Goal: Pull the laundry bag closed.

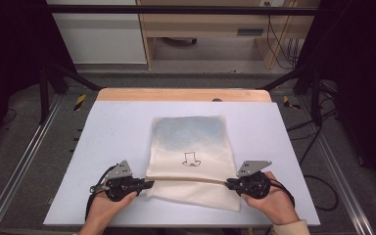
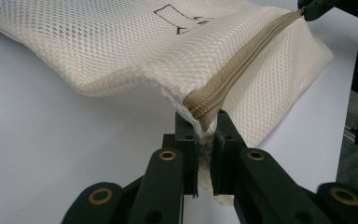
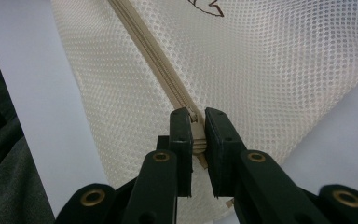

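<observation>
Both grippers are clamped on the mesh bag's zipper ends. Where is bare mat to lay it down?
Bare mat lies left of the mesh bag, right of it, and beyond its far edge. It is crowded at the near edge, around the left gripper and right gripper.

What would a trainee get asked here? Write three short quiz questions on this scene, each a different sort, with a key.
1. True or false: the left gripper is shut on the mesh bag at its zipper end.
2. What does the right gripper clamp? A) the zipper B) the table edge C) nothing
3. Fill in: the bag's drawn outline is ____ in colour.

Key: 1 true; 2 A; 3 dark brown.
</observation>
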`<state>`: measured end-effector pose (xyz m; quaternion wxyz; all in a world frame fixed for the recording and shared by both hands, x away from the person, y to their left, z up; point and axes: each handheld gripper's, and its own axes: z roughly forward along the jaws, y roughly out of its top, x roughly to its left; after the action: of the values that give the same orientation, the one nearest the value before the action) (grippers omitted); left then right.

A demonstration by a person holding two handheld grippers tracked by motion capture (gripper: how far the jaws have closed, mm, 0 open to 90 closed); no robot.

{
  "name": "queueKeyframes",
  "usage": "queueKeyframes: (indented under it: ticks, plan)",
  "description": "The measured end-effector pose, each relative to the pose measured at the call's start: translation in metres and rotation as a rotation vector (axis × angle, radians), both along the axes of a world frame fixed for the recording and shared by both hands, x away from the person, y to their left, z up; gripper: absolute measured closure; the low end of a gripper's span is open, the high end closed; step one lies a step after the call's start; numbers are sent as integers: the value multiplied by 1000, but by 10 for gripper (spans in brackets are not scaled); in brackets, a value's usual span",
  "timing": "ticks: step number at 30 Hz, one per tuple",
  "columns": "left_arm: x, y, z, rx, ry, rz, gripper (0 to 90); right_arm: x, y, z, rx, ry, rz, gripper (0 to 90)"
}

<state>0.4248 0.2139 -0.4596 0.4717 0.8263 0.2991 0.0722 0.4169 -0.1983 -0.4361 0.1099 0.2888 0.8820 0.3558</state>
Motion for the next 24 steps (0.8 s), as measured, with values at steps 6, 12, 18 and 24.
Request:
queueKeyframes:
  ticks: [6, 12, 18, 24]
  plan:
    - [0, 0, 0, -1, -3, 3, 832, 0, -2, 0, -3, 2, -6, 820]
    - [0, 1, 0, -1, -2, 4, 831, -2, -7, 0, 0, 4, -21, 820]
    - [0, 1, 1, 1, -6, 5, 832, -2, -10, -1, -2, 5, -28, 820]
    - [0, 1, 1, 2, -6, 4, 832, -2, -13, -2, 0, 1, -35, 820]
